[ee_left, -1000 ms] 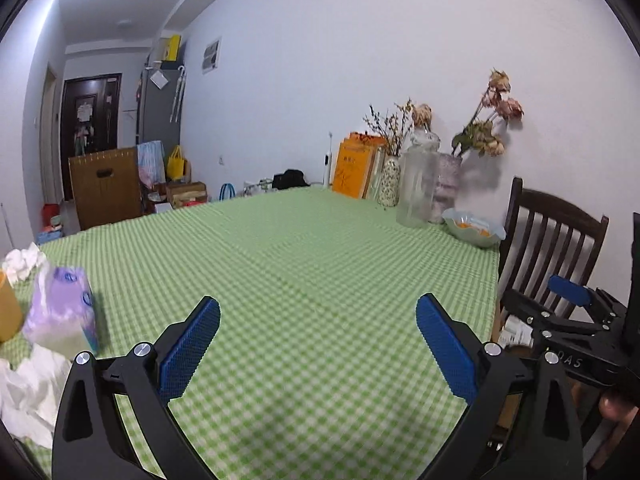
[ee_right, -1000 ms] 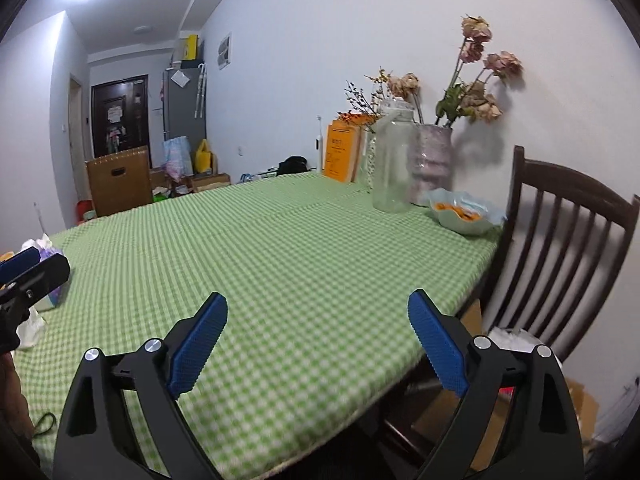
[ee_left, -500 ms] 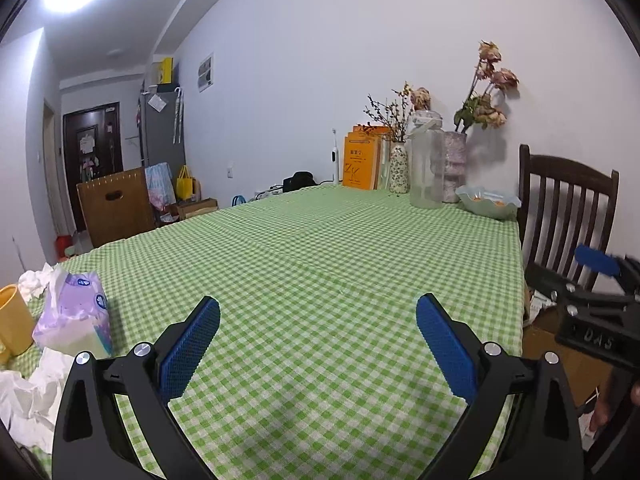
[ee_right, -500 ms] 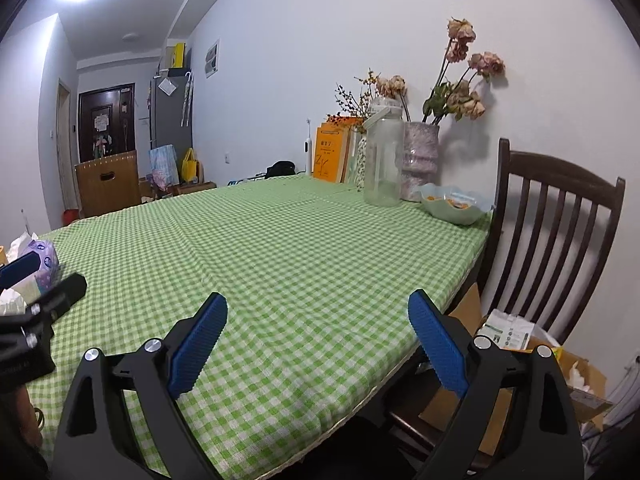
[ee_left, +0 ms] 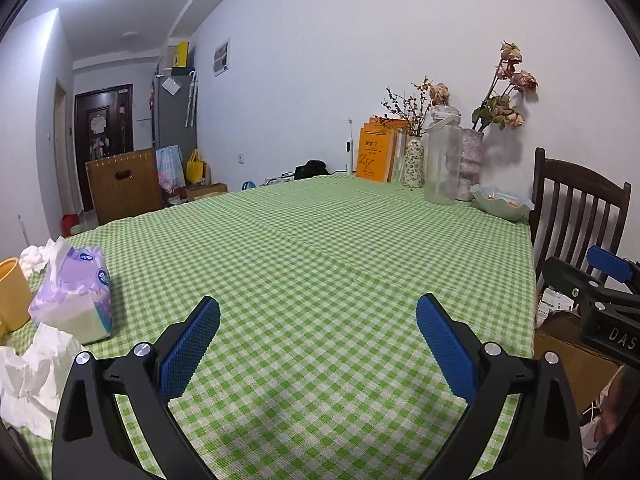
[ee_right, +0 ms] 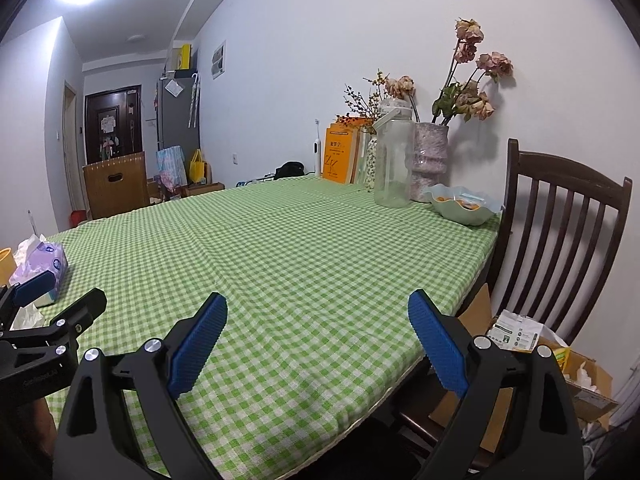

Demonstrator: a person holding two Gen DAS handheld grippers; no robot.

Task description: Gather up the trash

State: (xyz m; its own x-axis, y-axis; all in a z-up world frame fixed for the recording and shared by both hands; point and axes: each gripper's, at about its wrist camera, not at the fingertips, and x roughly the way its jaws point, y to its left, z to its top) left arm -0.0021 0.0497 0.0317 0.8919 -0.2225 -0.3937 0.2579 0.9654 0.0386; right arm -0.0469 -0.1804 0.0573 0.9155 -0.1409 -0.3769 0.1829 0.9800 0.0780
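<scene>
Crumpled white tissues (ee_left: 32,376) lie on the green checked tablecloth (ee_left: 320,256) at the near left, beside a purple tissue pack (ee_left: 76,292) and a yellow cup (ee_left: 12,300). More crumpled tissue (ee_left: 34,258) lies behind the pack. My left gripper (ee_left: 318,328) is open and empty above the cloth, to the right of the tissues. My right gripper (ee_right: 318,324) is open and empty near the table's near right edge. The pack also shows in the right wrist view (ee_right: 40,264).
A clear jar (ee_right: 394,160), vases with dried flowers (ee_right: 430,164), orange books (ee_right: 340,154) and a pale bowl (ee_right: 464,204) stand along the far right of the table. A dark wooden chair (ee_right: 560,232) and an open cardboard box (ee_right: 576,384) are to the right.
Both grippers have drawn back and lowered their view angle; more of the tissues, cup and floor box has come into view. Both stay open.
</scene>
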